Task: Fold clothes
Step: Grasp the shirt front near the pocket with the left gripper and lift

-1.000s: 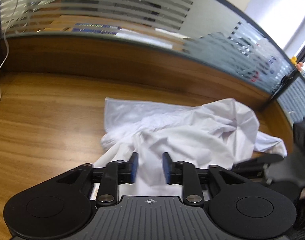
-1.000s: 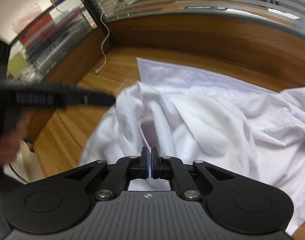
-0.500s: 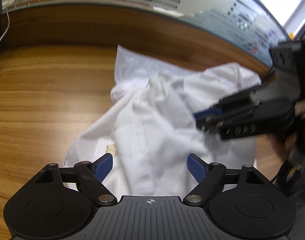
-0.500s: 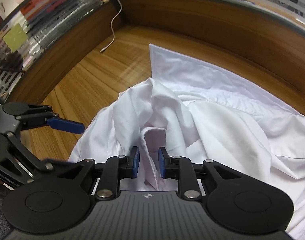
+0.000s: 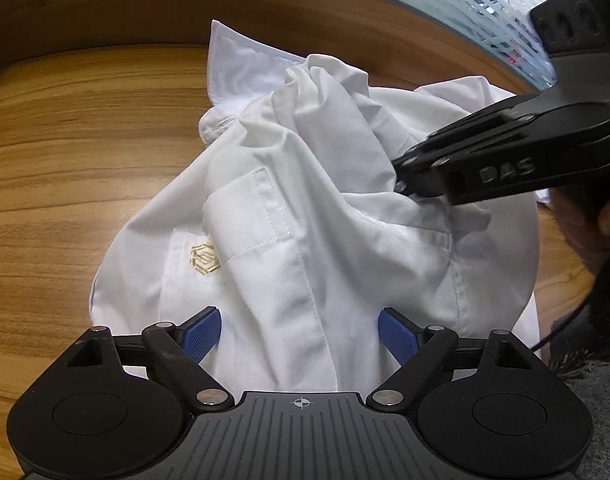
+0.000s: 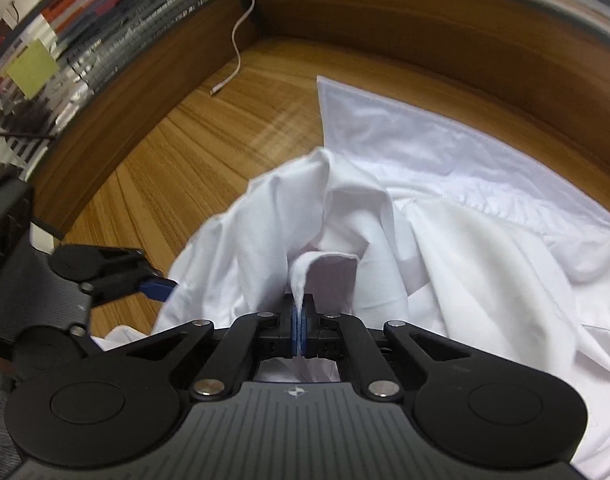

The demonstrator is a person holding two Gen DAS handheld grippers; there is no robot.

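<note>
Desk [image 5: 65, 152]: wooden top with a raised back edge on the far side; a white cable [image 6: 235, 52] lies far left, clear of the work.
Shirt [image 5: 305, 240]: white, bunched in a heap mid-desk, not folded; its collar end lies flat on the far side, and a gold emblem [image 5: 203, 258] shows near left.
Right gripper [image 6: 299, 330]: pinched tight on a raised fold of the shirt, coming in from the right.
Left gripper [image 5: 299, 334]: blue pads spread wide, low over the near edge of the cloth, holding nothing.
Step, as I judge it: spreading the heap flat. It would go best if the left pads took a seam or hem, not loose middle cloth, and both pulled apart evenly.
</note>
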